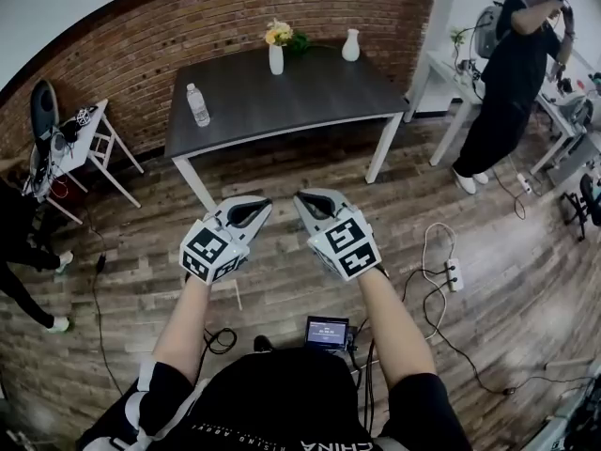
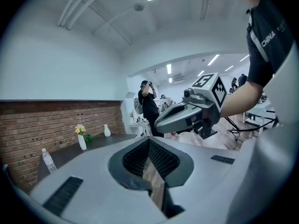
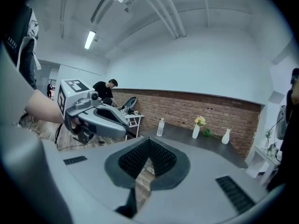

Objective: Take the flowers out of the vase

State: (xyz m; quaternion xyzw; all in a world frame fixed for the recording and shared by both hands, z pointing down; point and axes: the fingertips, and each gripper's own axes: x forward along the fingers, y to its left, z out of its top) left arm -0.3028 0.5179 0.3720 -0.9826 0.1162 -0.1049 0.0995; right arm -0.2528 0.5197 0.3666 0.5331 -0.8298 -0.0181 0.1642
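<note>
A white vase [image 1: 276,60] holding yellow flowers [image 1: 278,34] stands at the far edge of a dark table [image 1: 300,97], well ahead of me. Both grippers hang over the wooden floor, short of the table's near edge. My left gripper [image 1: 264,205] and right gripper [image 1: 300,199] are side by side, tips angled toward each other, both shut and empty. In the left gripper view the flowers [image 2: 80,129] and vase [image 2: 82,142] are small and far off at left, past the shut jaws [image 2: 149,141]. The right gripper view has the vase [image 3: 196,131] far beyond its shut jaws [image 3: 149,141].
An empty white vase [image 1: 350,45] and a water bottle [image 1: 197,104] also stand on the table. A person [image 1: 512,73] stands at the back right by a white table [image 1: 449,71]. A white side table [image 1: 89,139] is at left; cables and a power strip [image 1: 454,274] lie on the floor.
</note>
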